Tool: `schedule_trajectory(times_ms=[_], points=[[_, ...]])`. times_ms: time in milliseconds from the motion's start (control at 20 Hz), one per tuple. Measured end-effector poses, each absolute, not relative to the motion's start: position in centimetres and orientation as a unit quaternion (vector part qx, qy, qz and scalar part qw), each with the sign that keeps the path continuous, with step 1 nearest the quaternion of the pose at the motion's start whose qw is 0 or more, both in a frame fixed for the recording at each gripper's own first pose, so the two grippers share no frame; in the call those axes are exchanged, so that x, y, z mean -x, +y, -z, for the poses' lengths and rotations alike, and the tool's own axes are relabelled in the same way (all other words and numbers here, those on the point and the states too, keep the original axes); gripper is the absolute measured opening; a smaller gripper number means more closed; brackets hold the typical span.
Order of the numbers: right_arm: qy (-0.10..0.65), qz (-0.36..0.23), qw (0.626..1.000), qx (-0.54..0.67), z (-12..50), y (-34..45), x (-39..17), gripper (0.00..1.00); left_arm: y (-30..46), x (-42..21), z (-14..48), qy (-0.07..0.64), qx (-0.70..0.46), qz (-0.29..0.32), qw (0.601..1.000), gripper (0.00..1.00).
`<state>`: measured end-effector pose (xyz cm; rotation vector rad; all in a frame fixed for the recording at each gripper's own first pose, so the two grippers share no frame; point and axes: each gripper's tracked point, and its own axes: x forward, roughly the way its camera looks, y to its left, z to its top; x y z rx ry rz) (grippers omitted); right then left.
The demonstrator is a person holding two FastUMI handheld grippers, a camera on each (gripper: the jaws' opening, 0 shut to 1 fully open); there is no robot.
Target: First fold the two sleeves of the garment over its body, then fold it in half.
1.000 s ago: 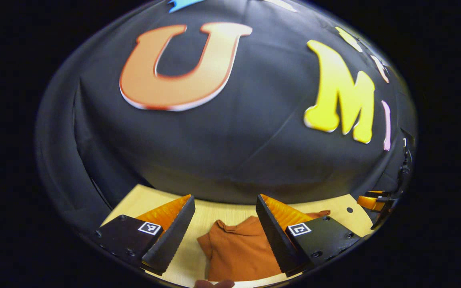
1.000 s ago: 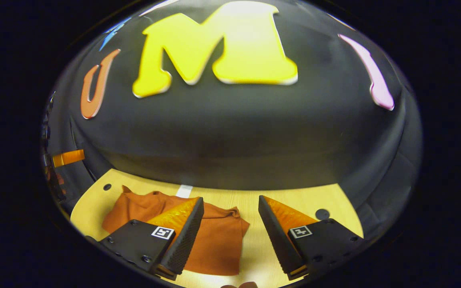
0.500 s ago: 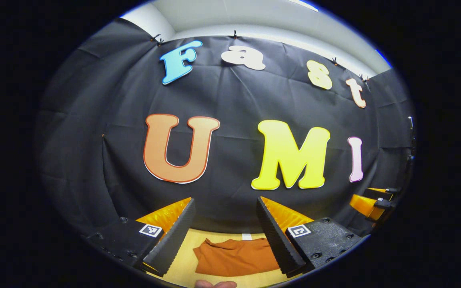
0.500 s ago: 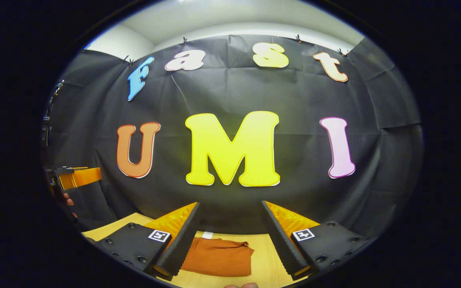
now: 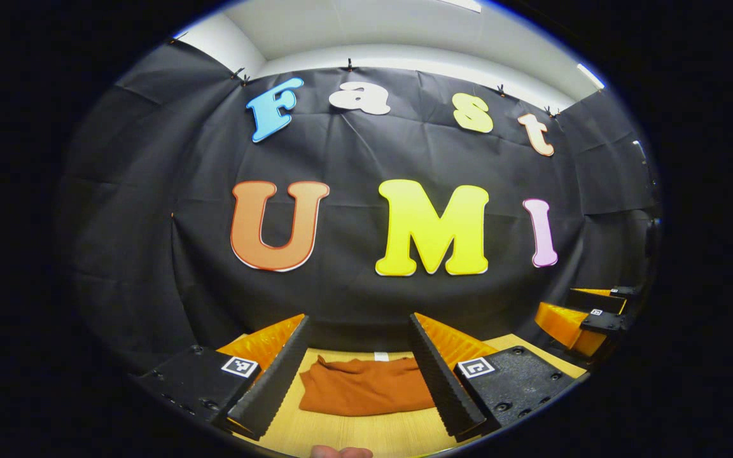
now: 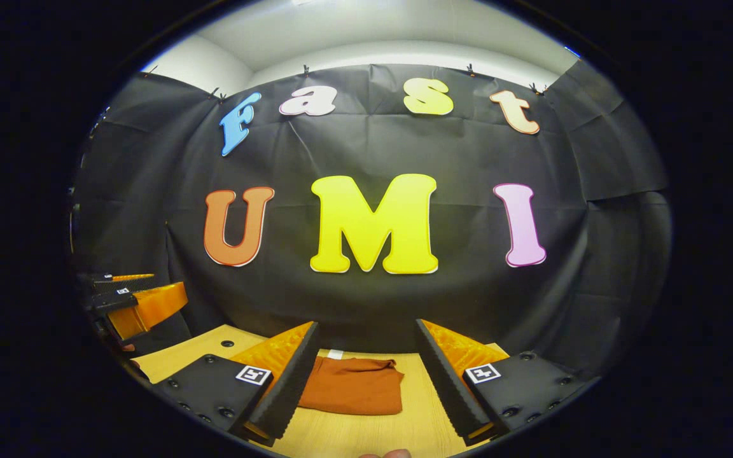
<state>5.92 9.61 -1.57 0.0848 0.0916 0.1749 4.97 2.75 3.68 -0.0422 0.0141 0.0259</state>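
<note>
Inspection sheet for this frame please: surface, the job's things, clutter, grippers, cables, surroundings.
Surface: light wooden table with a small round hole in it.
Job's things: orange garment lies folded in a compact bundle on the table, apart from both grippers.
Clutter: small white tab on the table behind the garment.
Grippers: left gripper open, holding nothing; right gripper open, holding nothing; both are raised off the table.
Cables: nothing seen.
Surroundings: black cloth wall clipped up along its top edge, with pale wall and ceiling above.
</note>
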Motion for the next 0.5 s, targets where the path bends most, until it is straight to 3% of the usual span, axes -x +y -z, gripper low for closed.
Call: schedule_trajectory(times_ms=[500], points=[[0.037,-0.091,0.994,-0.046,1.08,9.86,-5.51,0.93,2.38,-4.51,-3.58,0.014,0.017,-0.010,1.000,1.00]])
